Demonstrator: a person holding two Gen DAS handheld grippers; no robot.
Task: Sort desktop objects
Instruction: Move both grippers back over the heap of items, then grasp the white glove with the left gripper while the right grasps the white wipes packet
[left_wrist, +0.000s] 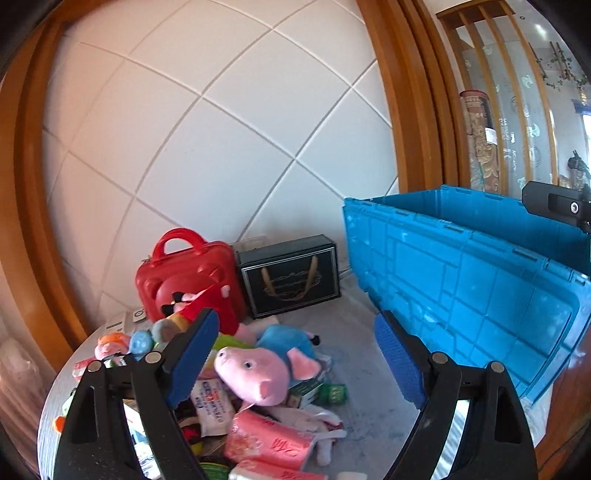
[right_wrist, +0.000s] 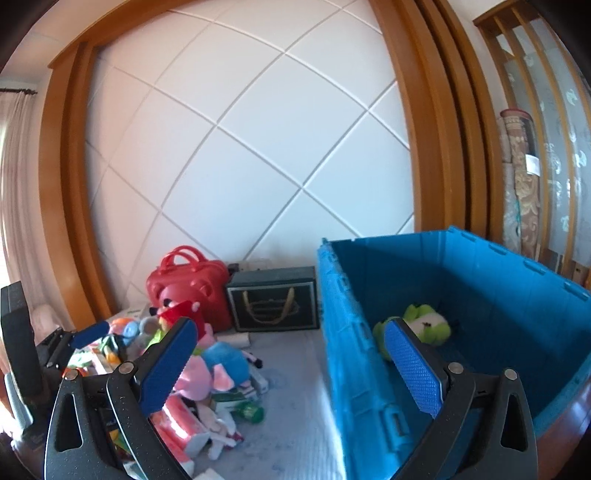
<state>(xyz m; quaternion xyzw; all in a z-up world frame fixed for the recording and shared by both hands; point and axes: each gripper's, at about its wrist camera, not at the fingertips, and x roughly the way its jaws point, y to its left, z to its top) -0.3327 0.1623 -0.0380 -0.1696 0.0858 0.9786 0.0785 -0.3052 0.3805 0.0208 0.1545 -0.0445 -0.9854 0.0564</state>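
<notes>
Two wrist views show one grey, mottled tabletop (right_wrist: 295, 424) set against a white wall (right_wrist: 258, 147) crossed by diagonal grooves and framed in orange-brown wood (right_wrist: 428, 129); at the right stands a wooden screen with frosted panels (left_wrist: 517, 110).

I see a heap of things on the left half of the table: a pink pig toy (left_wrist: 255, 373) lies on top, snout toward my left gripper, with a blue soft toy (left_wrist: 284, 341) just behind it. Pink tissue packs (left_wrist: 273, 439), a small green bottle (left_wrist: 334, 393) and small boxes lie around and beneath them. A red case with a handle (left_wrist: 188, 273) stands upright against the wall, and a black gift box with gold handles (left_wrist: 291, 280) stands just beside it.

The blue crate (right_wrist: 461, 295) fills the right half, open at the top; a green soft toy (right_wrist: 424, 325) lies on its floor near the near wall.

My left gripper (left_wrist: 295, 360) hangs spread wide over the heap's right edge, nothing between its blue pads (left_wrist: 192, 354). My right gripper (right_wrist: 291, 369) is also spread wide and empty, one finger over the heap, the other over the crate's interior.

Between heap and crate runs a bare strip of tabletop. The crate's near corner overhangs toward the table's brown edge (right_wrist: 576, 413).
</notes>
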